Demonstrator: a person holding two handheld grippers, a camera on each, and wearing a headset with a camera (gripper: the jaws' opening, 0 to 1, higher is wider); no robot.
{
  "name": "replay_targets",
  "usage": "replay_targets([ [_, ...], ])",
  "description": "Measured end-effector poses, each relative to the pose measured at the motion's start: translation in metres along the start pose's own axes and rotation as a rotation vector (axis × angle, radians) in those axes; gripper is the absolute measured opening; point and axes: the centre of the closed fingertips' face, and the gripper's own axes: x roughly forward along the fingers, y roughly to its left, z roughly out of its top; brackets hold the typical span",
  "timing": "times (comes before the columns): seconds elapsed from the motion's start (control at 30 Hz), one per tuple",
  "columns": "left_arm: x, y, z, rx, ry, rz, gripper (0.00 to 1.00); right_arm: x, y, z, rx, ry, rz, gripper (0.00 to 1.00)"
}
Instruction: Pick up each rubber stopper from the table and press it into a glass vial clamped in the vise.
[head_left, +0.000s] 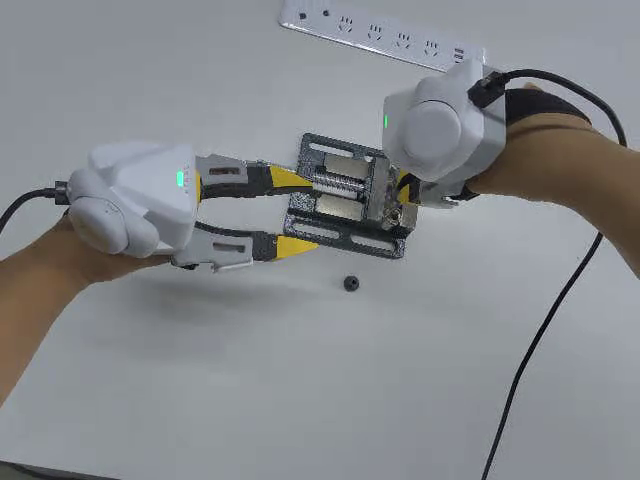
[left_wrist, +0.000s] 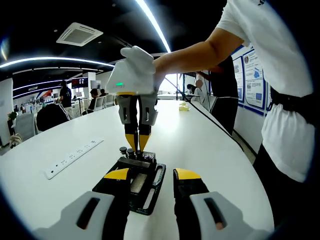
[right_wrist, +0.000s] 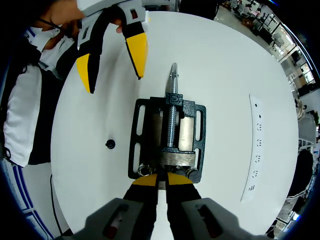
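A black vise (head_left: 345, 232) sits mid-table with small glass vials (right_wrist: 145, 170) clamped at one end. My right gripper (head_left: 405, 190) points down over those vials, its yellow fingers together, and I cannot see anything between them. Its own view has the tips (right_wrist: 161, 181) meeting right above the vise jaw (right_wrist: 175, 159). From the left gripper view it (left_wrist: 137, 144) hangs over the dark-topped vials (left_wrist: 125, 150). My left gripper (head_left: 295, 212) is open and level, straddling the near end of the vise (left_wrist: 135, 182). One black rubber stopper (head_left: 350, 283) lies loose on the table (right_wrist: 110, 144).
A white power strip (head_left: 380, 35) lies at the far edge of the white table (head_left: 300, 380). A black cable (head_left: 540, 340) trails from the right gripper across the table. People and chairs are in the room behind.
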Motion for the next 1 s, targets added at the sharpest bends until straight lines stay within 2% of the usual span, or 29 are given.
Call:
replay_targets([
  [0.3, 0.0, -0.003, 0.0, -0.001, 0.004, 0.0, 0.31, -0.001, -0.002, -0.004, 0.028, -0.051, -0.025, 0.05],
  [0.4, 0.0, -0.004, 0.0, -0.003, 0.005, 0.001, 0.31, -0.002, -0.001, -0.005, 0.066, -0.087, -0.031, 0.05],
  [0.63, 0.001, -0.007, 0.001, -0.001, 0.009, -0.001, 0.31, -0.004, -0.001, -0.006, 0.129, -0.169, -0.084, 0.07],
  [0.87, 0.003, -0.012, 0.0, -0.002, 0.017, -0.009, 0.31, -0.017, 0.004, -0.003, 0.193, -0.265, -0.14, 0.09],
  [1.0, 0.004, -0.014, 0.0, -0.002, 0.021, -0.016, 0.31, -0.023, 0.011, -0.003, 0.201, -0.274, -0.15, 0.09],
])
